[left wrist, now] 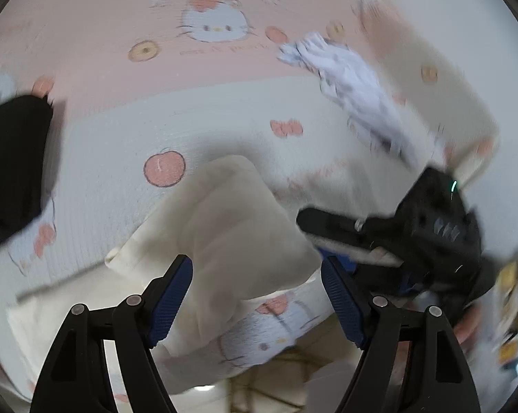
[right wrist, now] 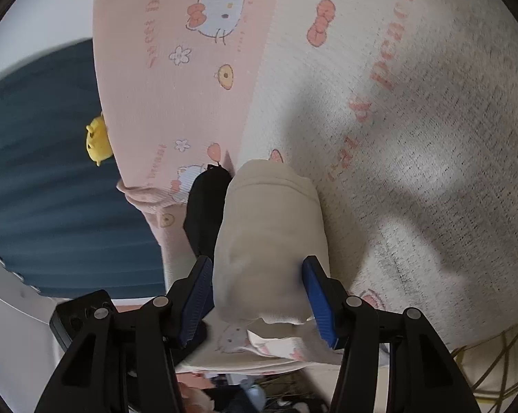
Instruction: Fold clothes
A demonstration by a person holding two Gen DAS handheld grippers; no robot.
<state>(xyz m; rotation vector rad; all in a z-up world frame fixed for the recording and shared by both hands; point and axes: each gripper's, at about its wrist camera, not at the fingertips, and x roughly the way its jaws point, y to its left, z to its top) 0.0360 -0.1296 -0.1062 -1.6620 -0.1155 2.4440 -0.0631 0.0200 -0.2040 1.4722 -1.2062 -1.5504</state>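
Presently the cream garment point(right wrist: 269, 241), folded into a bundle on the bedsheet point(right wrist: 431, 137), lies between the wide-open, empty fingers of both left gripper point(left wrist: 257, 296) and right gripper point(right wrist: 259, 296); fold apparently finishing, next move probably a closing grip.

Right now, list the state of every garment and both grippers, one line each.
Cream fabric garment: folded into a compact bundle, lying on the cartoon-print bedsheet.
Black garment: lying beside the cream one; fold unclear.
White patterned cloth: crumpled, unfolded.
Left gripper: fingers open, holding nothing.
Right gripper: fingers open, straddling the cream bundle.
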